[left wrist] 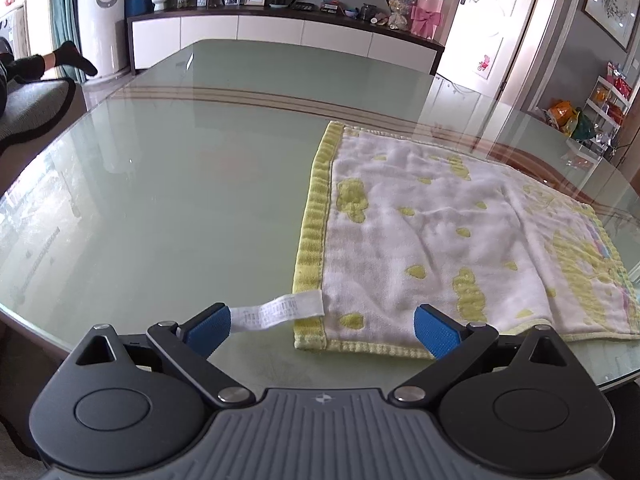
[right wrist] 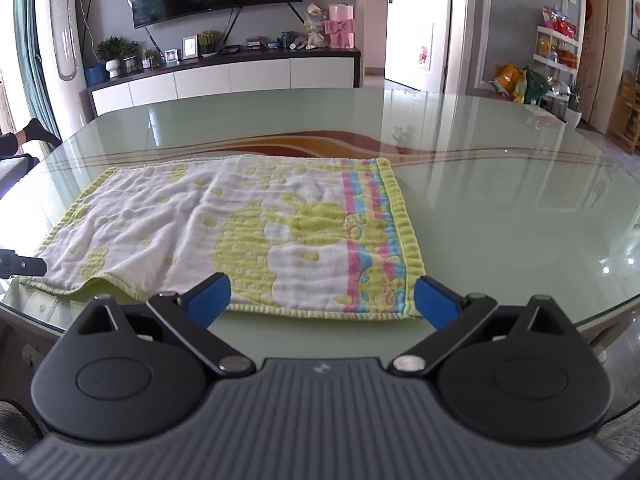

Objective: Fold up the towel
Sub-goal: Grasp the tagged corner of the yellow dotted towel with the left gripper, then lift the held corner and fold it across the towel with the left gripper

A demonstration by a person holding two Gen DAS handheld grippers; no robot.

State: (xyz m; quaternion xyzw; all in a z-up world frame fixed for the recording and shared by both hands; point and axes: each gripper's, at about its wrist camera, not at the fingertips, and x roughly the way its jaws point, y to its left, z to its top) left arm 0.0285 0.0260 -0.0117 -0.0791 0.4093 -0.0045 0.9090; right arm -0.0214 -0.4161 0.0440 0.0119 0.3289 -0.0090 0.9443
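A white towel (left wrist: 440, 236) with yellow-green trim and cartoon print lies flat on the glass table (left wrist: 180, 200). In the left wrist view my left gripper (left wrist: 322, 330) is open at the towel's near left corner, its blue pads (left wrist: 210, 330) straddling the corner and a white care label (left wrist: 280, 312). In the right wrist view the towel (right wrist: 224, 232) spreads ahead, pink and blue stripes at its right end. My right gripper (right wrist: 322, 298) is open over the near right corner, holding nothing. A dark part of the left gripper (right wrist: 22, 266) shows at the far left edge.
The table's near edge (right wrist: 560, 316) curves just under the grippers. A TV cabinet (right wrist: 224, 76) with plants and frames stands behind the table. A person's socked foot (left wrist: 74, 58) rests on a sofa at far left. Shelves (right wrist: 558, 46) with bags stand at right.
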